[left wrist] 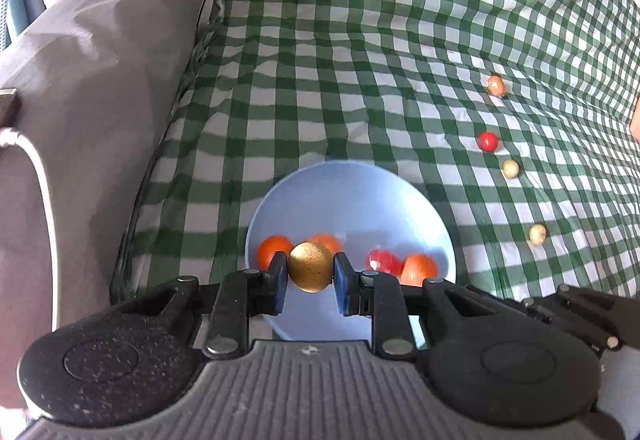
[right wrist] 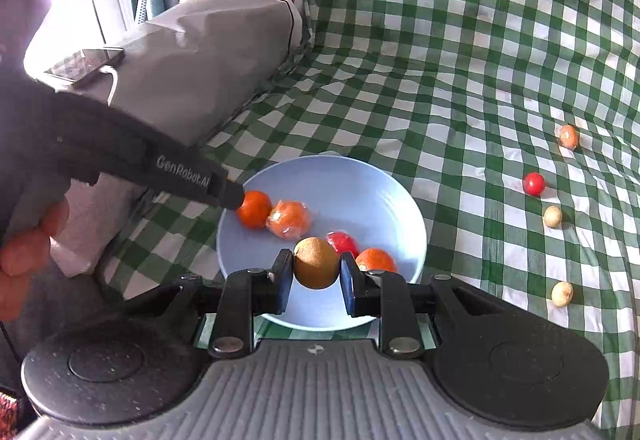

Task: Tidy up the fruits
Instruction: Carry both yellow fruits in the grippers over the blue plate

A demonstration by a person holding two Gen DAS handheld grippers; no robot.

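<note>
The left tongs are clamped on a round brown kiwi with a golden sheen, their blue-faced pads pressed against its two sides, and they hang just above the near part of a pale blue round bowl. The right tongs are likewise clamped on a second brown, fuzzy kiwi over the near rim of the same bowl.

Inside the bowl, beyond the held fruit, lie a smooth orange tangerine, another orange fruit in clear wrap, a red wrapped fruit and an orange fruit to the right of the right tongs.

The bowl sits on a green-and-white checked cloth (what lies under the cloth cannot be told). Well to the right of both tongs, a loose line of small fruit rests on the cloth: an orange-tinted one farthest, a shiny red ball, and two pale beige ones nearer.

To the left of the tongs stands a grey wrinkled bag with a phone lying on it.
</note>
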